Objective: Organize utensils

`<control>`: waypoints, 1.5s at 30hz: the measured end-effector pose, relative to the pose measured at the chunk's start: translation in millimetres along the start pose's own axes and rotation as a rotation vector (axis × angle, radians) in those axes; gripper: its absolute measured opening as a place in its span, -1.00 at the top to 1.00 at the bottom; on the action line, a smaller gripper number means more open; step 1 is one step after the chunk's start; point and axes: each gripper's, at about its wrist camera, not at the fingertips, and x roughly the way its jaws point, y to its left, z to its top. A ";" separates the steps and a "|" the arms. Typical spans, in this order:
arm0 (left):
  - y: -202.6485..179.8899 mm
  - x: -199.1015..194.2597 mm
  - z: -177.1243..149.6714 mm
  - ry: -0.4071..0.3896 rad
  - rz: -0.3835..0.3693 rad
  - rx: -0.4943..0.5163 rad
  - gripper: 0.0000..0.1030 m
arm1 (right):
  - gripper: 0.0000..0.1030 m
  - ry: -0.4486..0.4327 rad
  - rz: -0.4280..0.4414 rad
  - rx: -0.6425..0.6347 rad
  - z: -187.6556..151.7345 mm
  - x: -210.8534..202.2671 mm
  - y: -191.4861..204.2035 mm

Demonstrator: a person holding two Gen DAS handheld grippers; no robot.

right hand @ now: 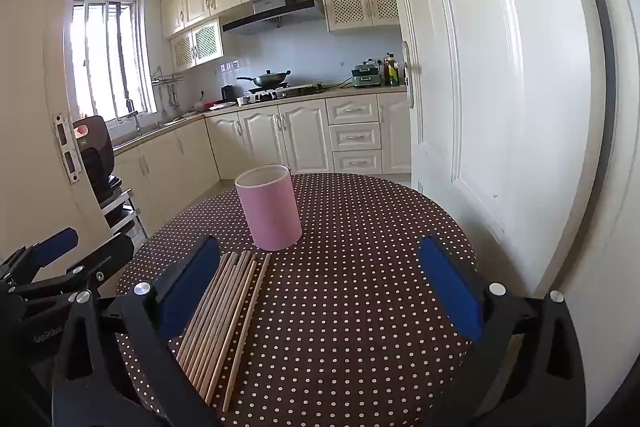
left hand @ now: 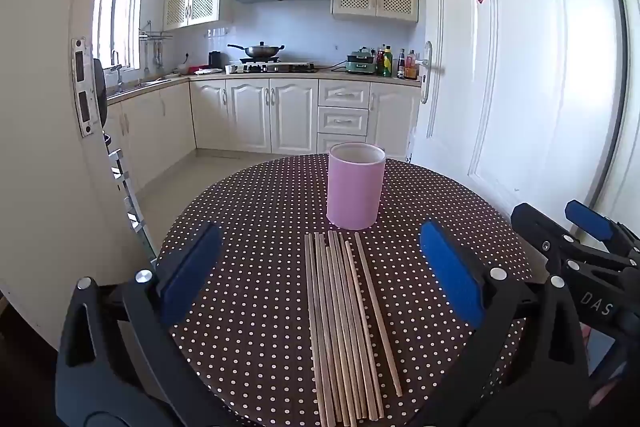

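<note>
Wooden chopsticks (left hand: pixel 344 323) lie side by side near the round dotted worktop's (left hand: pixel 248 307) near edge, just before an upright pink cup (left hand: pixel 356 185). Left claw (left hand: pixel 320 279) and right claw (right hand: pixel 320 291) hover wide apart, empty.

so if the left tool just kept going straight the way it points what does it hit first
Probably the wooden chopsticks, which lie on the dotted table between the open left tool fingers as it tilts downward. The pink cup stands just beyond them. Depth is hard to judge.
</note>
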 end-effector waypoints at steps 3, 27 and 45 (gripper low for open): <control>0.3 0.3 -2.8 -0.005 0.000 -0.004 -0.89 | -0.87 0.003 0.001 0.003 -1.0 0.3 0.6; 0.0 -4.8 2.0 -0.051 -0.018 -0.015 -0.89 | -0.87 -0.005 0.004 0.025 0.6 -3.2 -0.3; 0.0 -1.3 0.0 -0.025 0.000 -0.017 -0.89 | -0.87 0.021 0.012 0.033 -2.2 -3.4 -5.6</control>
